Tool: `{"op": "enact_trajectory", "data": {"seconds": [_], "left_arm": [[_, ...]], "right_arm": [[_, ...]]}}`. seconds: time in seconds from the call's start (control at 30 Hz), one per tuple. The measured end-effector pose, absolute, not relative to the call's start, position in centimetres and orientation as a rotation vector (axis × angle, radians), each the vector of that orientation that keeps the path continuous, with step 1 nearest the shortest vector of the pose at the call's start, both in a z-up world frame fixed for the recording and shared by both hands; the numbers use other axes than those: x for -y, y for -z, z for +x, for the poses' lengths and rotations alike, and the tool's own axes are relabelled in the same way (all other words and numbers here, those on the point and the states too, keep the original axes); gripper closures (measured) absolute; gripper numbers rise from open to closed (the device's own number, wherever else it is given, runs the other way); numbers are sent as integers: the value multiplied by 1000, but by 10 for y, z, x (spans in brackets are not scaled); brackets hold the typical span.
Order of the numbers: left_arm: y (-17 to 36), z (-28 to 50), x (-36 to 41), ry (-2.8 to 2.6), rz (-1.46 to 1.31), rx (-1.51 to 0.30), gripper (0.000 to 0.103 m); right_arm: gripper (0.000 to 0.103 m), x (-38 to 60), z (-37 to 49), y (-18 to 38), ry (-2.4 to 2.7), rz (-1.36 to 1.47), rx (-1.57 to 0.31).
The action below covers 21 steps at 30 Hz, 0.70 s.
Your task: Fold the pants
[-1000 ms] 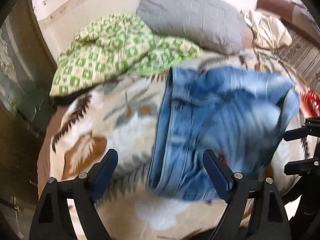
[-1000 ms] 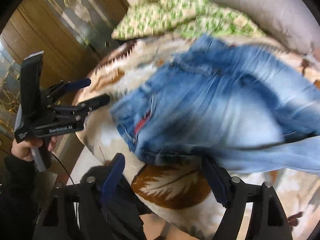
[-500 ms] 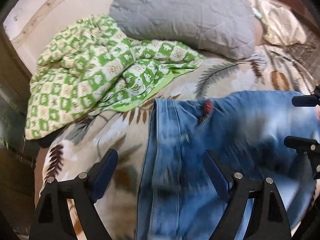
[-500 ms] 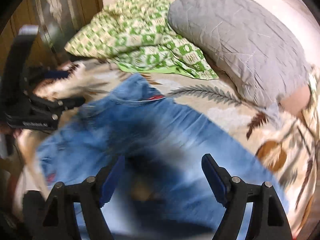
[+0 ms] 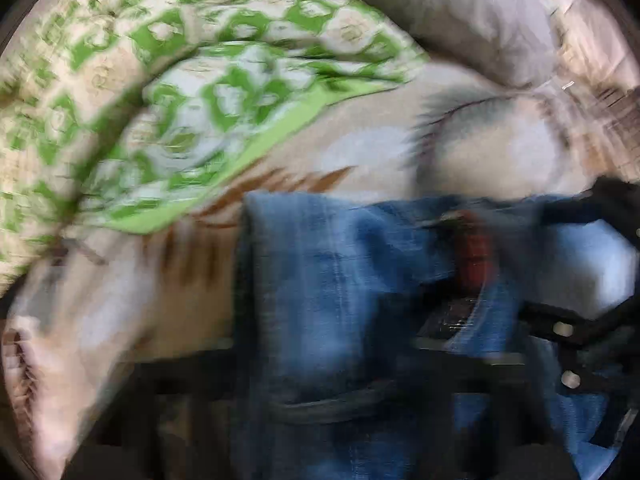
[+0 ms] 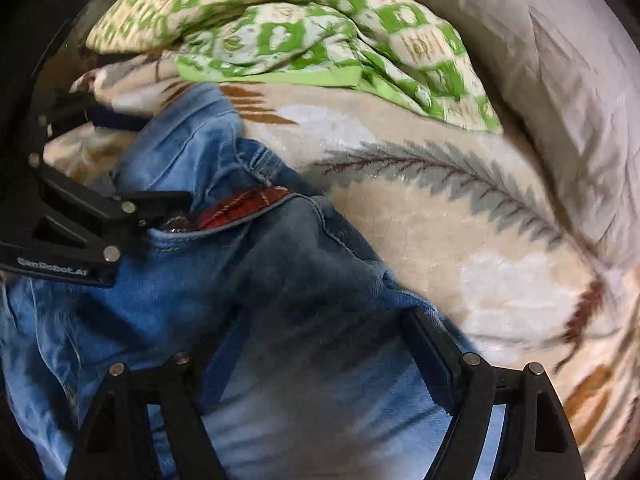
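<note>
Right wrist view: left tool [image 6: 160, 216] closing on jeans [image 6: 280, 300] waistband for fold; right tool [image 6: 324, 356] apart, closing, straddling denim.

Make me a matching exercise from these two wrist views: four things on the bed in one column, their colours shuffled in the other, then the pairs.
Things:
1. jeans
2. quilt
3. pillow
4. waistband lining

Colours:
A. red plaid
B. plain grey
C. faded blue
D. green and cream checks

Pairs: 1-C, 2-D, 3-B, 4-A
</note>
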State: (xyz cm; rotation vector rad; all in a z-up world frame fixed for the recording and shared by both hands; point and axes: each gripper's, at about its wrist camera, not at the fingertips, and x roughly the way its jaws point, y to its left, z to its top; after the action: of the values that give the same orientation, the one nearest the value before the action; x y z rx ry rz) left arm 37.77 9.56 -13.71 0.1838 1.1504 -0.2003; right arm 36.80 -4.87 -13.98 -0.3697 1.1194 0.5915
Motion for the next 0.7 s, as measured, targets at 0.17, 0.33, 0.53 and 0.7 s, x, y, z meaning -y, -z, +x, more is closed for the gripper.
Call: {"op": "enact_trajectory", "data": {"seconds": [0.17,0.33,0.53,0.7], "left_arm": [[118,367,-107,188,189,-1106,84],[80,358,-144,86,153,-1000,86],[92,380,-194,8,122,-1068,86],[122,383,-179,-8,204,-1085,52]], "right_arm": [[103,45,363,120,-619,-392,-1072],[103,14,359,81,-664,-370,-939],[103,-32,381,72,-651,-375,-932],[102,-35,398,108,-577,-360,-1050]]}}
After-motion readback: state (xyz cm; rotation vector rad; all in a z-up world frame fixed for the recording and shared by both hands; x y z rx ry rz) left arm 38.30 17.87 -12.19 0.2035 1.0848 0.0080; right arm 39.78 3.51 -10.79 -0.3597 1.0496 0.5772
